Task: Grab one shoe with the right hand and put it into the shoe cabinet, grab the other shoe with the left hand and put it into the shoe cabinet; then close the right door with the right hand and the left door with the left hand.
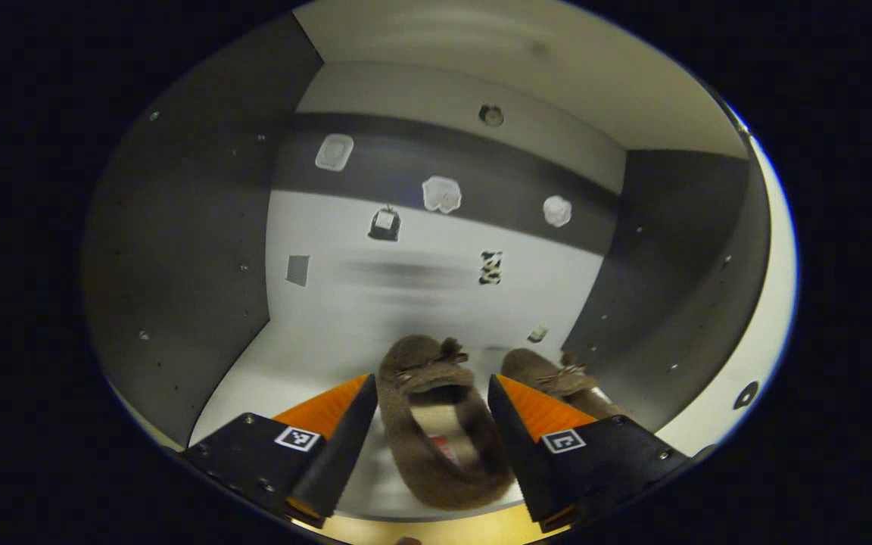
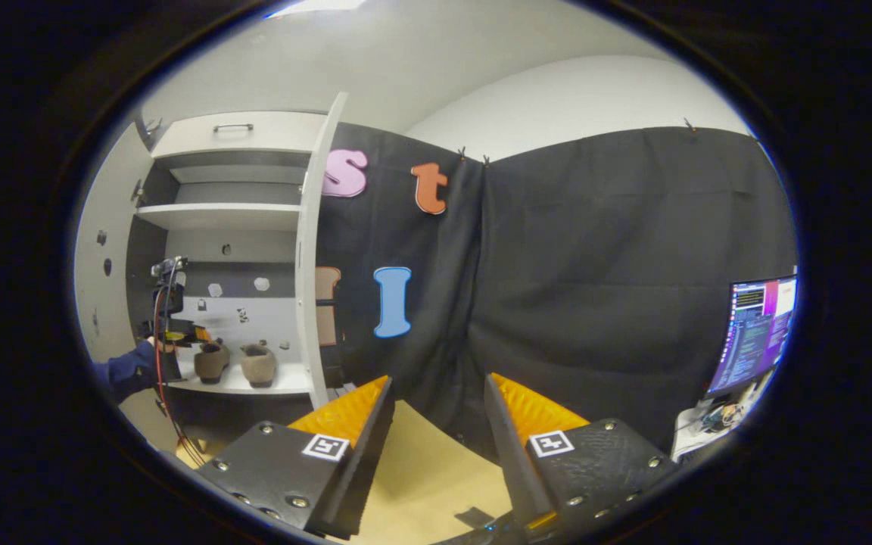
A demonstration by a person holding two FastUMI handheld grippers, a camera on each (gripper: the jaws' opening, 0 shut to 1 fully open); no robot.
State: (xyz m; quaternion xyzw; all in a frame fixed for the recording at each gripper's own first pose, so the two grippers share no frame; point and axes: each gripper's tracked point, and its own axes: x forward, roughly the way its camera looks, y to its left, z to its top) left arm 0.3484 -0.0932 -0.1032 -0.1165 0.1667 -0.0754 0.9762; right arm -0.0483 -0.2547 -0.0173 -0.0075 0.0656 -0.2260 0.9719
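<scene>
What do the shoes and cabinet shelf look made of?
Shoes: fuzzy brown fabric, likely fleece or suede, matte nap, small lace bows on top. Cabinet shelf: smooth white board, probably laminate, faint sheen; side panels grey with peg holes.

No word or number can be read here. Each finger of the left gripper (image 1: 430,382) carries a small square marker (image 1: 297,438) with a black-and-white block pattern, not letters, and the right gripper (image 2: 436,382) has the same kind of marker (image 2: 325,446). The insole of the nearer slipper (image 1: 436,469) has a red mark (image 1: 445,448), too blurred to read. The monitor (image 2: 754,333) shows lines of text, too small to read. The stickers (image 1: 441,194) on the cabinet's back wall show no legible writing.
</scene>
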